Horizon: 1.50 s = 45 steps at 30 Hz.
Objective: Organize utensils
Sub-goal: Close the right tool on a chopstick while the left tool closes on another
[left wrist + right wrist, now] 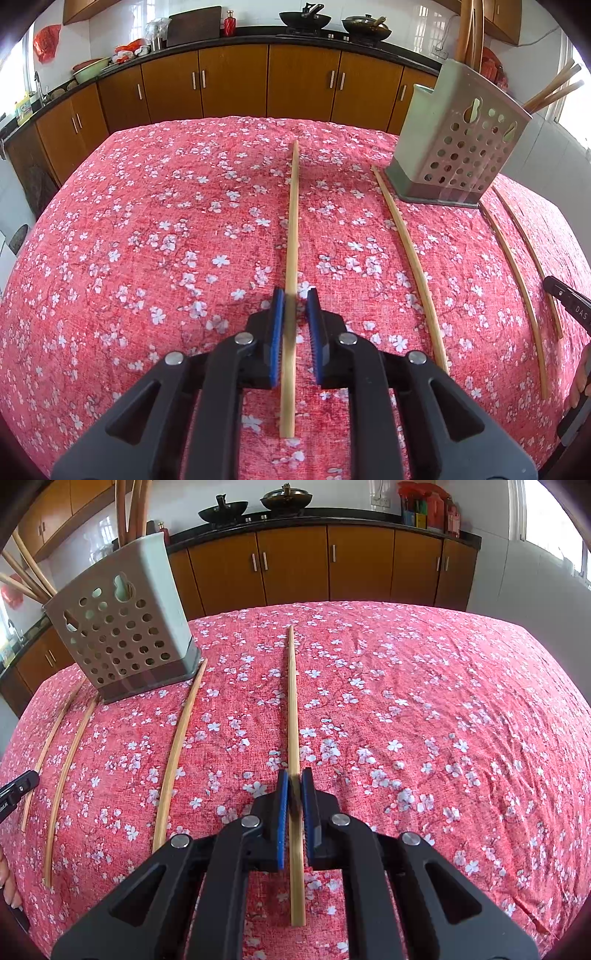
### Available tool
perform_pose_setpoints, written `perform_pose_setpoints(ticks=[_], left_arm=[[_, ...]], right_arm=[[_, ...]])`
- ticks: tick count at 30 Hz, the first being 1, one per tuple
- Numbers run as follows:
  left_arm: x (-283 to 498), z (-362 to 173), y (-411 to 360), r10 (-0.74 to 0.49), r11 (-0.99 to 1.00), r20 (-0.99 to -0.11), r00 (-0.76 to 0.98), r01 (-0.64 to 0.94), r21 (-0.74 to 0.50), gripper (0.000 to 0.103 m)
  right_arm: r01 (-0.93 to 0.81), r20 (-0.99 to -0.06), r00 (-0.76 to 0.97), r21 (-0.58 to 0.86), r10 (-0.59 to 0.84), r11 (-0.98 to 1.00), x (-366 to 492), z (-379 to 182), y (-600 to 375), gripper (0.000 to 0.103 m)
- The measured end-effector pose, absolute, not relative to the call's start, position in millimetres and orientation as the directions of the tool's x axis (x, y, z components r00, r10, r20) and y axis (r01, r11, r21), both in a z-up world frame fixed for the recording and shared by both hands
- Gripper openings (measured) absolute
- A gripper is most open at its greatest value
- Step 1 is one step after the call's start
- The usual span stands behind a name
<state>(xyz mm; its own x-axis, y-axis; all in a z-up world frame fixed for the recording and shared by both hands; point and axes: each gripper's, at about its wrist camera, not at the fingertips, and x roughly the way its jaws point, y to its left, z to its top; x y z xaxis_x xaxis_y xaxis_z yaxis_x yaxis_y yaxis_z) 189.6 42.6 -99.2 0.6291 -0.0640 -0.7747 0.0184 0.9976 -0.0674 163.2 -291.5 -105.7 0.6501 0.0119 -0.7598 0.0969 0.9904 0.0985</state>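
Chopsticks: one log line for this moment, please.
left tool open astride chopstick A | right tool nearly closed around chopstick B, grip unclear | both lie on tablecloth | holder upright, chopsticks inside

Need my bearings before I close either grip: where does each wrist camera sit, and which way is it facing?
Left wrist: on the left gripper, low over the tablecloth, looking along the leftmost chopstick toward the cabinets; the right gripper tip shows at the right edge.
Right wrist: on the right gripper, facing likewise along the rightmost chopstick; the left gripper tip shows at the left edge.
Both show the holder, tablecloth and cabinets.
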Motion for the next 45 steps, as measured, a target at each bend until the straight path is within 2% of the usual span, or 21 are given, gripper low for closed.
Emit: perform_pose_setpoints(ticks=[39,45], left_arm=[[189.9,-98.9,41.1,-0.065,0.998,-0.775,0.629,0.022,-0.066,0.019],[188.8,-98.2,37.5,-0.044,0.999,-0.778,0.627,0.027,-0.034,0.020]], right_arm=[[0.098,-0.758,0.652,0.099,0.011,0.990,162.3,-105.5,-291.7,0.009],[0.102,-0.758,0.652,0.099,0.009,0.990,160.2,-105.3,-291.3,0.009]])
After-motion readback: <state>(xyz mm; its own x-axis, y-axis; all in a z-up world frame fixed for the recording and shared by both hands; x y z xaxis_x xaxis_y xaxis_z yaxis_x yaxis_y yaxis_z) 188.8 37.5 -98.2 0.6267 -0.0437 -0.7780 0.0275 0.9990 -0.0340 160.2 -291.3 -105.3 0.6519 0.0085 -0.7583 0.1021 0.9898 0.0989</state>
